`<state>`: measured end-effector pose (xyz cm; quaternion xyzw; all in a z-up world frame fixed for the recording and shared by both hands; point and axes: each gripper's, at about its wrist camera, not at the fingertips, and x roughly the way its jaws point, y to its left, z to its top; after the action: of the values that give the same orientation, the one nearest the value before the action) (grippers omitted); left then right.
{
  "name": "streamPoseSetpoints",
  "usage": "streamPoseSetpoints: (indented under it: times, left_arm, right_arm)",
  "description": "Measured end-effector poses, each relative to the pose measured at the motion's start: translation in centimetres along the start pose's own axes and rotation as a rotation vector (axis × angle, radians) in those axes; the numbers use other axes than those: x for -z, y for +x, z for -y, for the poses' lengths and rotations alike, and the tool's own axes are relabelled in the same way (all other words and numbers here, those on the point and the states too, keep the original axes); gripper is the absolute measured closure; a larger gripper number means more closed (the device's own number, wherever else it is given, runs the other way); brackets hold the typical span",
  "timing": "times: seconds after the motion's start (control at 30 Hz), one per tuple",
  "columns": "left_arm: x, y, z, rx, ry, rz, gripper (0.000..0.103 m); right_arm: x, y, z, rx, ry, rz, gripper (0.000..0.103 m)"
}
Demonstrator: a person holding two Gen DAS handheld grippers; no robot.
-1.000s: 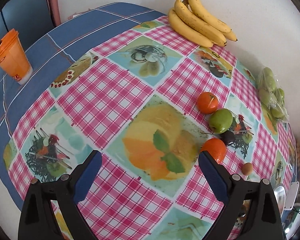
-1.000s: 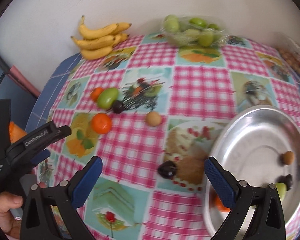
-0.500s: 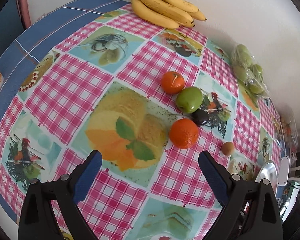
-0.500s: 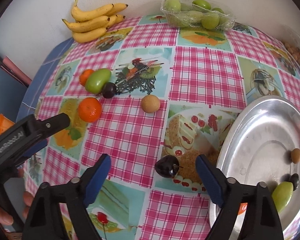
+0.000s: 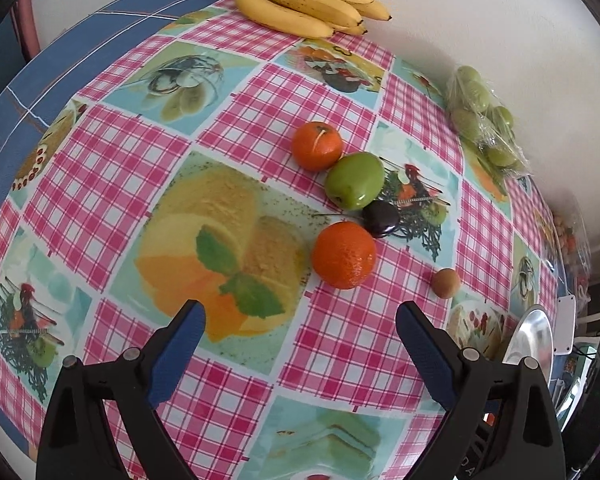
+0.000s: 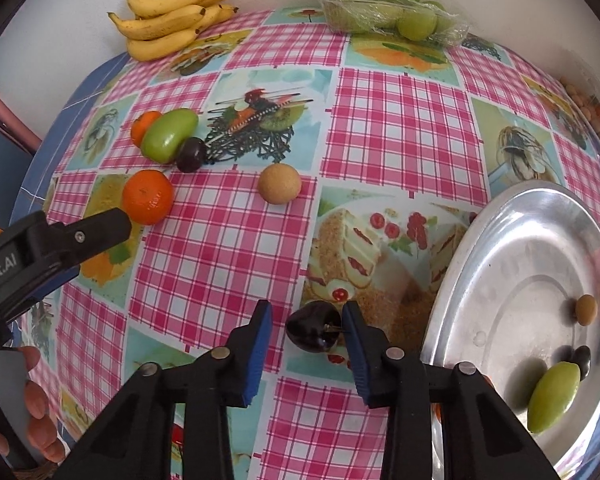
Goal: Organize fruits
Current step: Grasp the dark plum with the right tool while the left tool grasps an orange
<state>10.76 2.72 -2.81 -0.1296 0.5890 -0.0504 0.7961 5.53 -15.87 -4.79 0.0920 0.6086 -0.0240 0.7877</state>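
1. Here, a dark cherry (image 6: 314,330) is seen lying on the checked cloth of the worktop (image 6: 400,120), between the blue pads of the right tongs (image 6: 306,344); the right pad (image 6: 354,344) is just beside the fruit, the left pad stands apart from it, and the tongs are part-closed but not yet clamped.
2. Just right of the cherry, a silver tray (image 6: 500,240) is shown holding a green fruit (image 6: 554,396), a small dark fruit (image 6: 582,358) and a small tan fruit (image 6: 586,309).
3. Farther up the cloth, a tan round fruit (image 6: 279,183) is pictured alone, well apart from the cherry.
4. To the left, an orange (image 5: 343,255) is seen touching a second dark cherry (image 5: 381,218), which sits against a green fruit by it (image 5: 355,180); a smaller orange (image 5: 317,146) rests against that green fruit.
5. The left tongs (image 5: 300,332) are held spread wide and empty, above the cloth, near the big orange.
6. At the wall, a bunch of bananas (image 6: 172,20) and a wrapped pack of green fruit (image 6: 388,12) are set.
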Motion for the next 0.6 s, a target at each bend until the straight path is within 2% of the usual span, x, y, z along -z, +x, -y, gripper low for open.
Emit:
streamPoseSetpoints:
  times: [0.13,0.3,0.47,0.5,0.57,0.6]
  left_arm:
    - [-0.1,-0.1,0.1,0.005,0.002,0.004,0.012]
    - [-0.6,-0.2,0.3,0.020,-0.002,0.015,0.012]
    - [-1.6,0.2,1.3,0.005,0.041,0.042,0.013]
    - [-1.8,0.4,1.5,0.007,0.047,0.046,0.016]
    - [-2.2,0.8,1.8,0.009,0.060,0.035,0.035]
    - [-2.3,1.0,1.9,0.009,0.064,0.032,0.035]
  right_arm:
    - [0.2,-0.2,0.3,0.004,0.012,0.000,0.072]
    - [-0.2,-0.6,0.2,-0.013,0.015,0.017,0.073]
    - [-1.2,-1.5,0.3,-0.056,0.035,0.056,0.073]
    - [-1.4,-1.4,0.3,-0.065,0.038,0.057,0.073]
    - [-1.8,-1.3,0.4,-0.073,0.044,0.056,0.073]
    - [-1.9,-1.2,0.4,-0.074,0.047,0.055,0.073]
